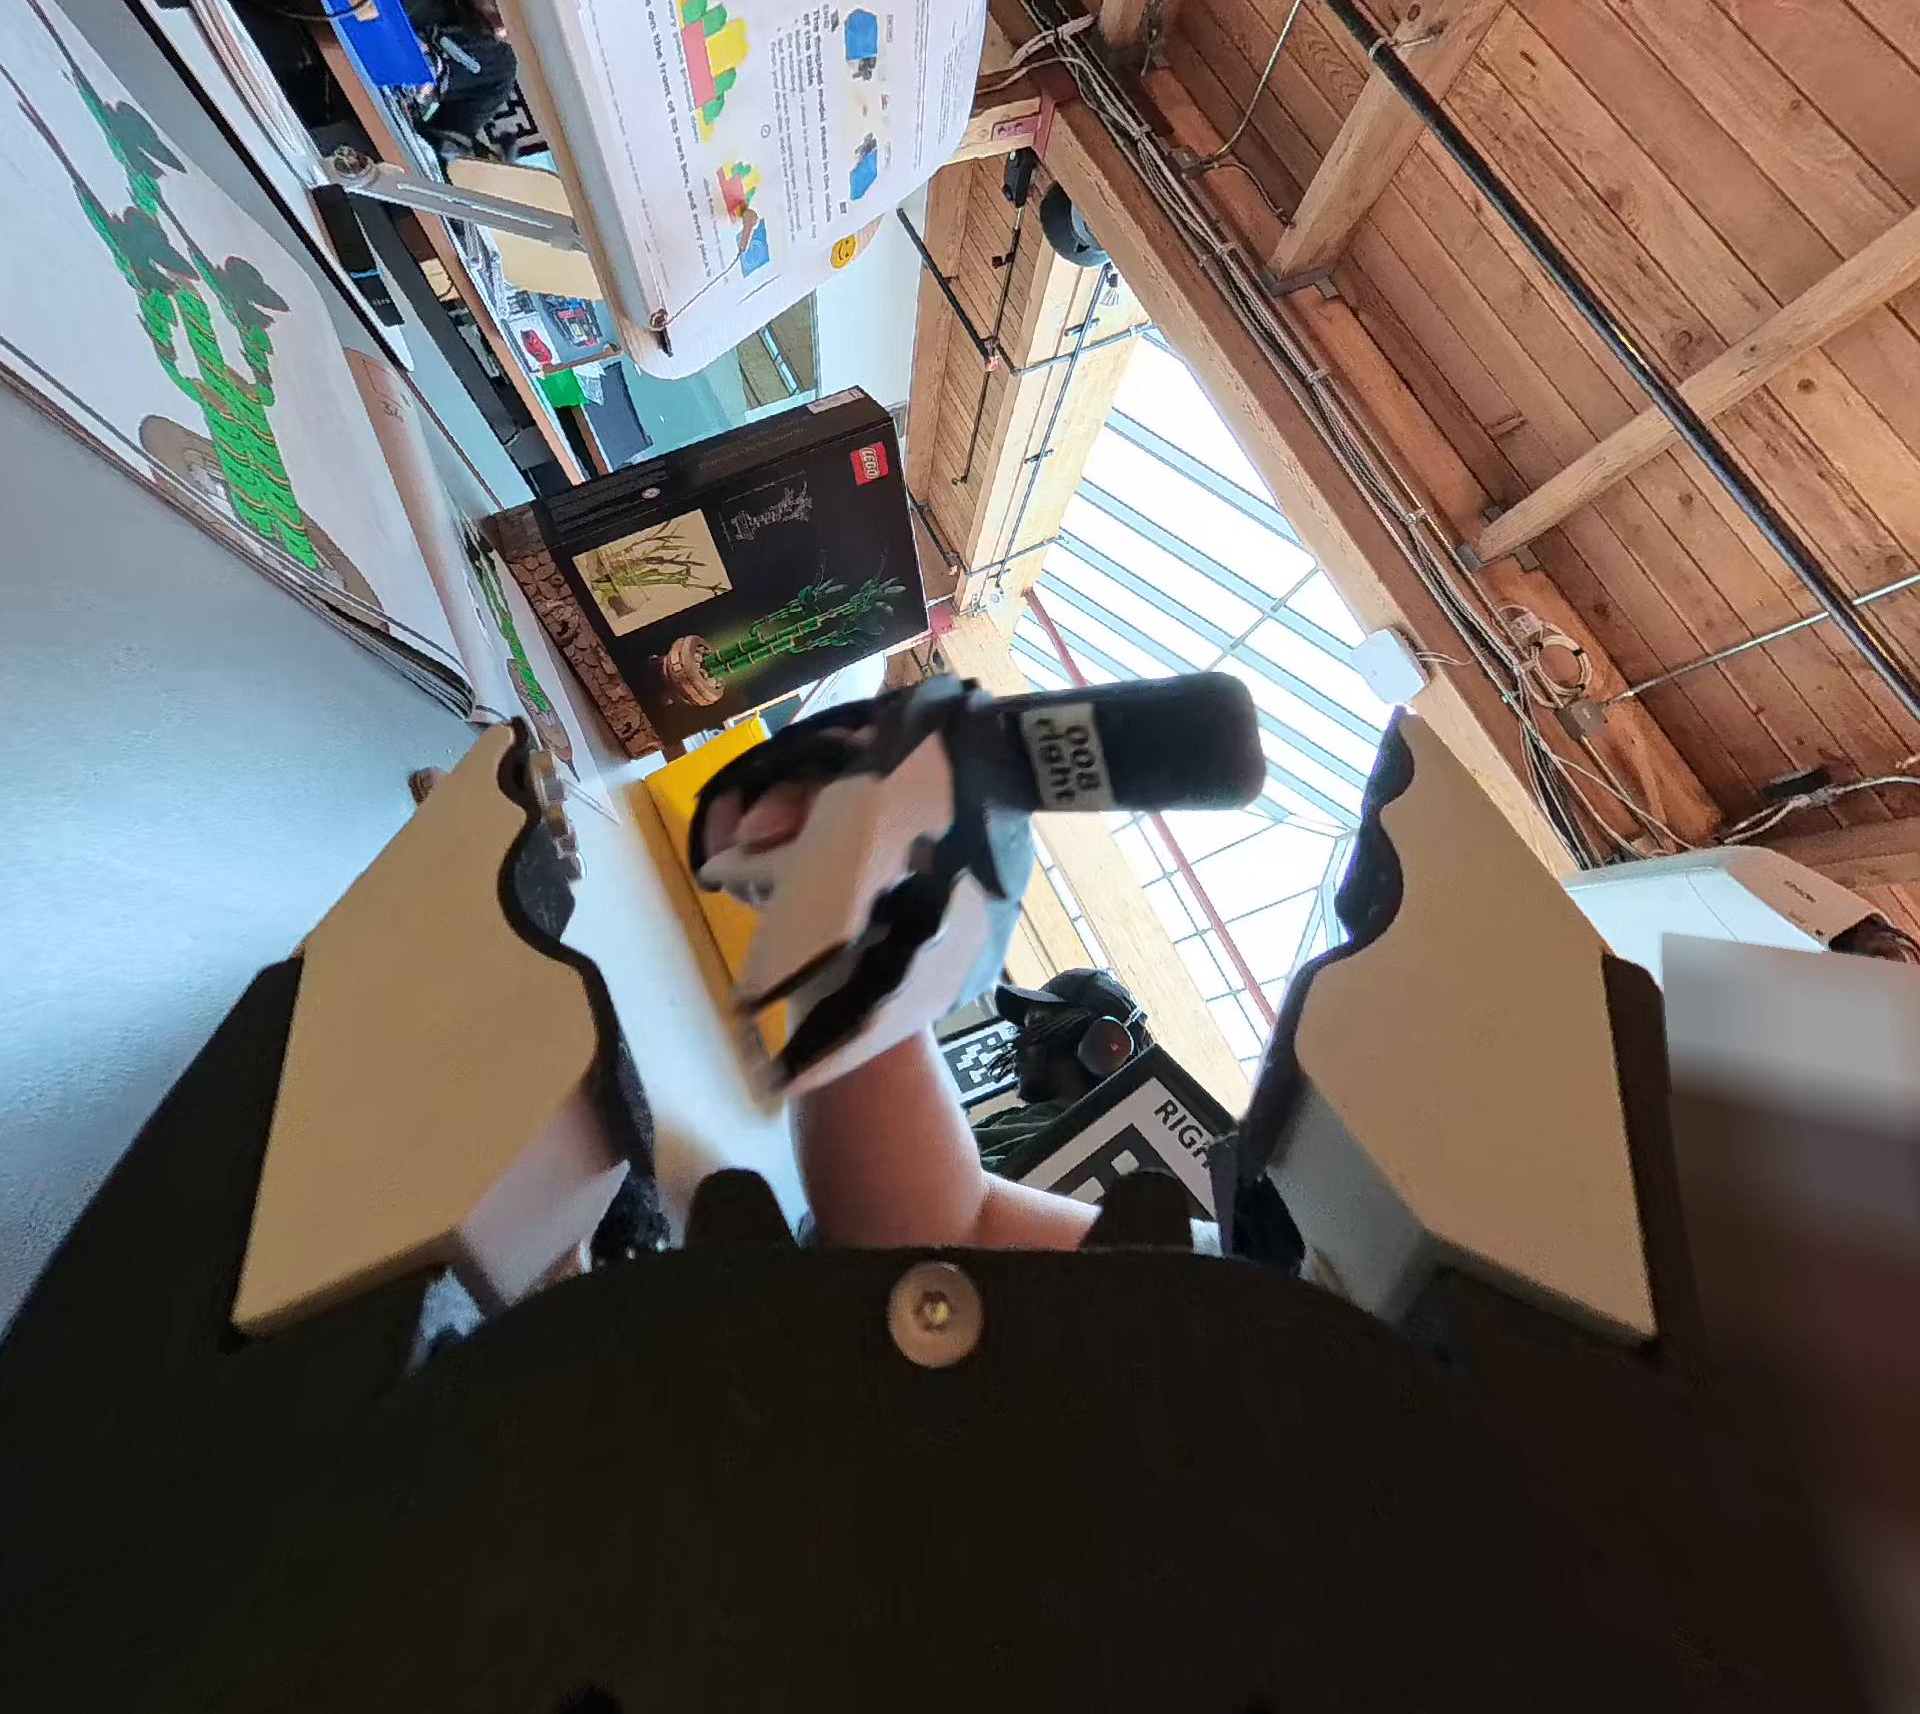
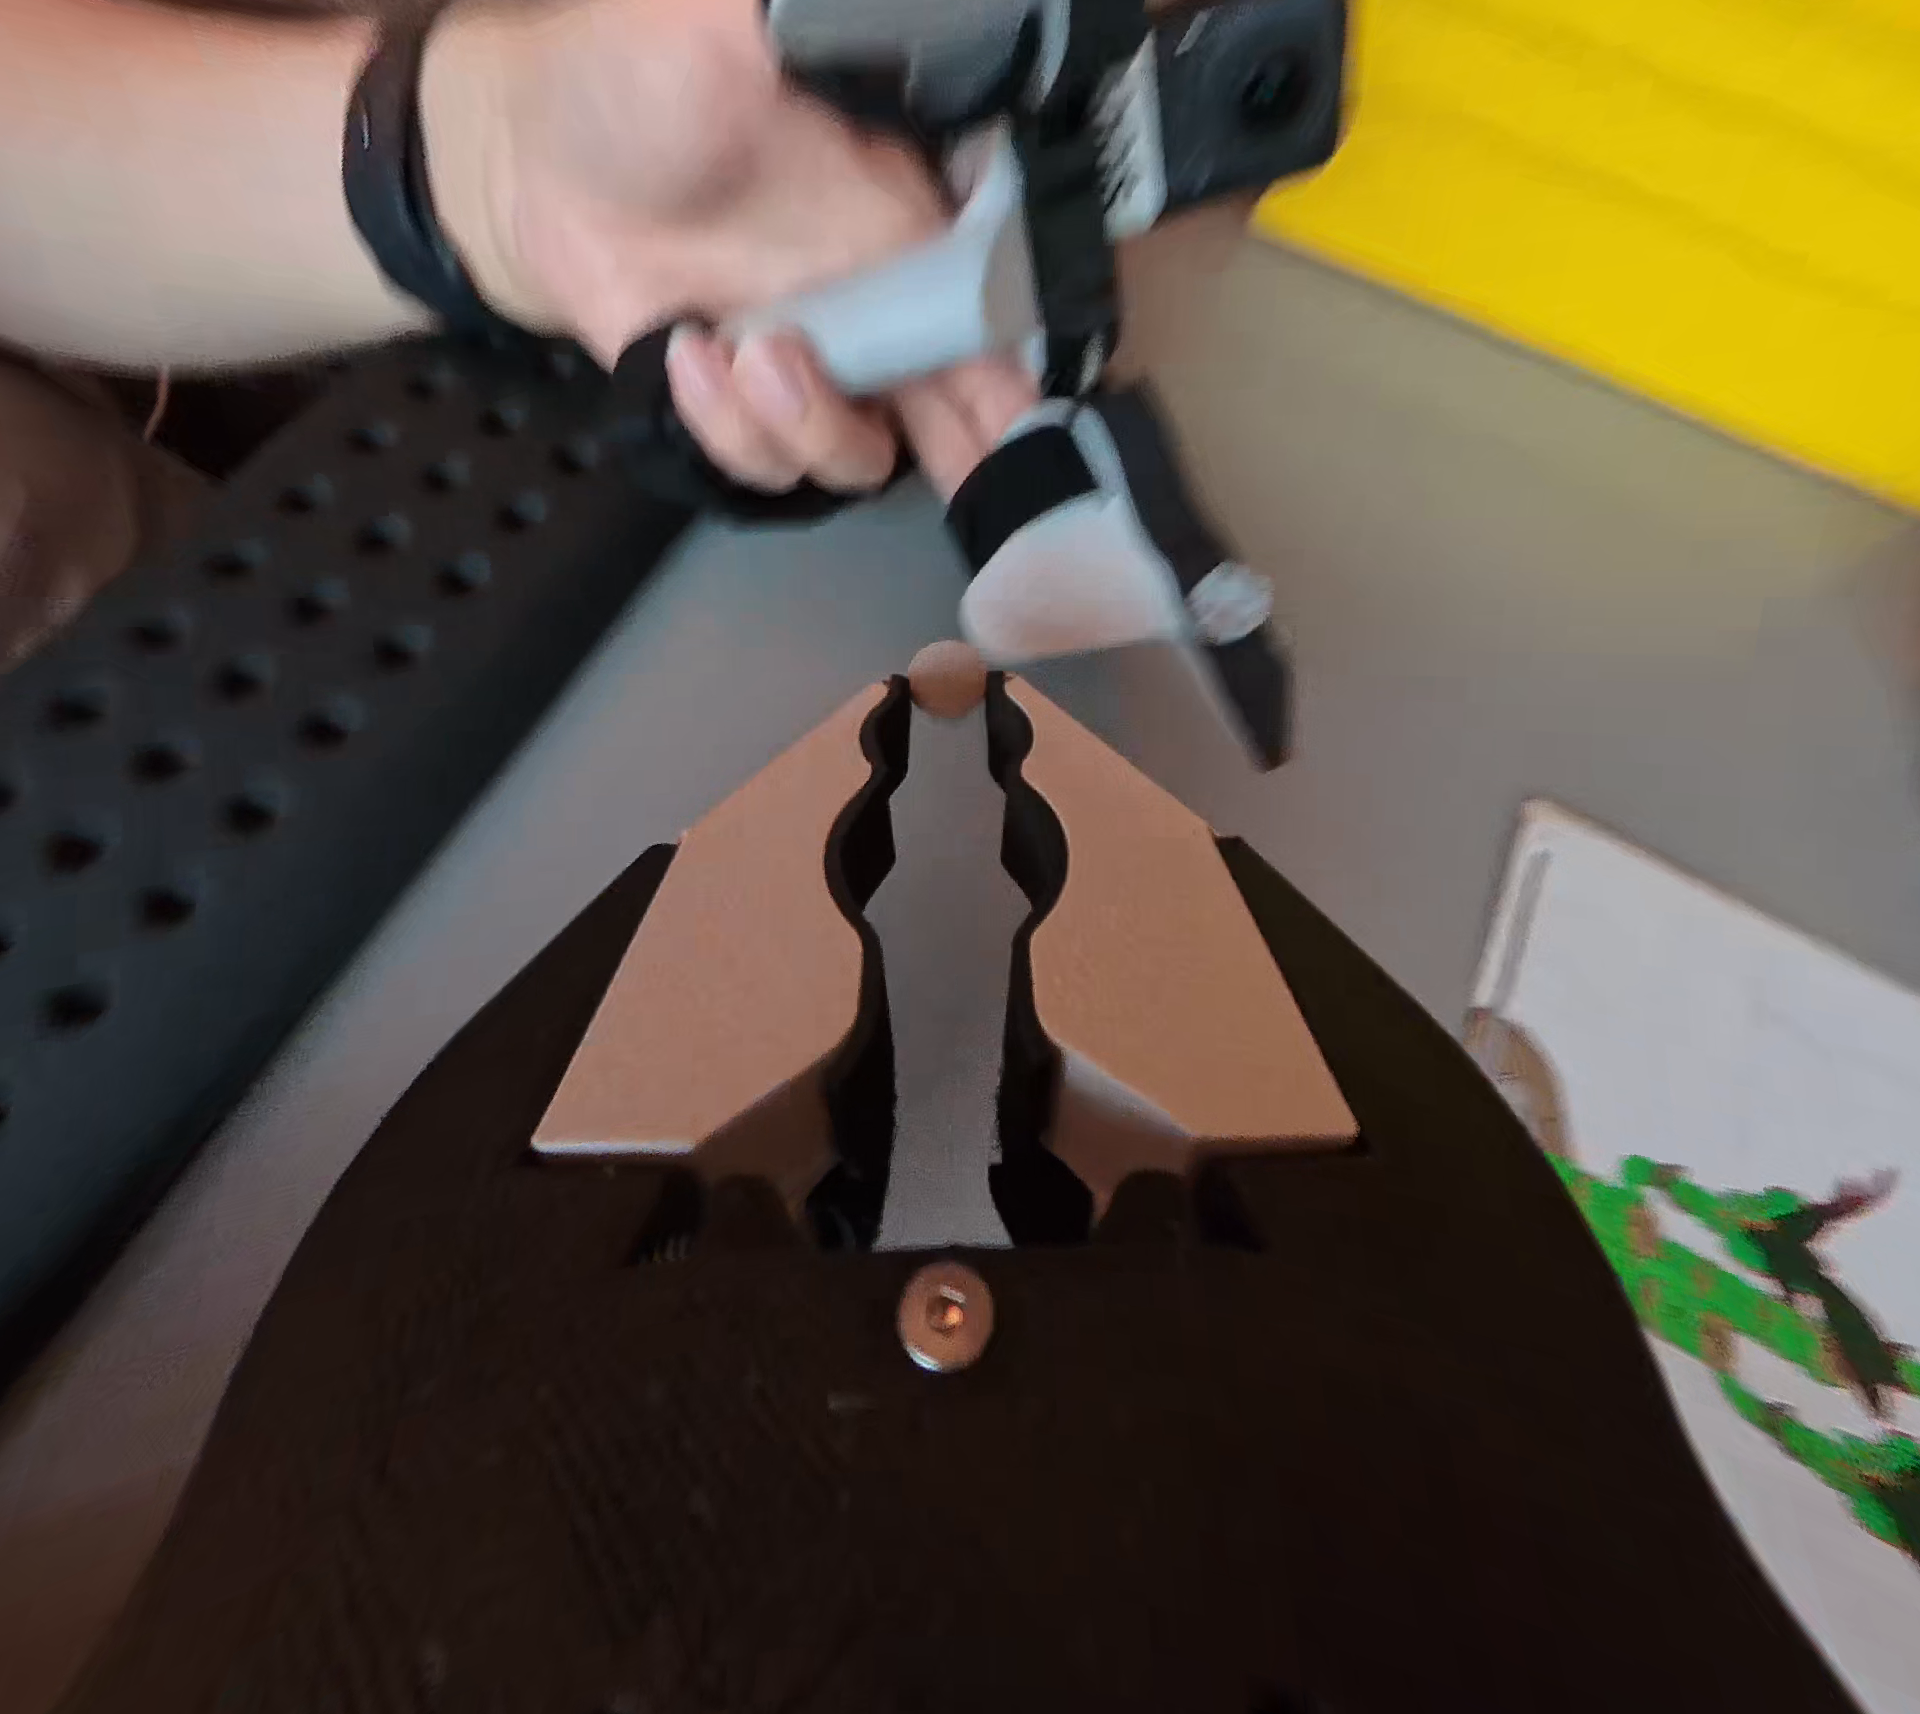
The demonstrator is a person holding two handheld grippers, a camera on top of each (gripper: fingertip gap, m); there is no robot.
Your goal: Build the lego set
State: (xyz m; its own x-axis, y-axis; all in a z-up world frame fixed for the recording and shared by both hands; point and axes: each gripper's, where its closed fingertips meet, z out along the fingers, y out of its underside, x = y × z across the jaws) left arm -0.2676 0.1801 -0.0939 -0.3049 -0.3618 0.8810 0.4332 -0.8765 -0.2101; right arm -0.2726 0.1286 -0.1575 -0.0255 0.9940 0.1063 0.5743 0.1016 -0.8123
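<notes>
My right gripper (image 2: 948,685) is shut on a small round tan piece (image 2: 945,677), pinched at its fingertips above the grey table (image 2: 727,625). My left gripper (image 1: 956,729) is open wide and tilted up toward the ceiling. A small round piece (image 1: 548,794) sits by its left finger; I cannot tell whether they touch. The right gripper (image 1: 774,1030) shows blurred between the left gripper's fingers. The left gripper (image 2: 1122,615) shows blurred just beyond the tan piece, held by a hand (image 2: 644,210). The open instruction booklet (image 2: 1714,1197) lies at the right.
A black Lego box (image 1: 727,563) stands at the back beside the booklet (image 1: 208,417). A yellow tray (image 2: 1610,158) lies beyond the grippers. A black perforated board (image 2: 260,625) borders the table's left edge. A printed sheet on a stand (image 1: 748,33) hangs farther back. The tips of one gripper are about 7 cm away from the tips of the other.
</notes>
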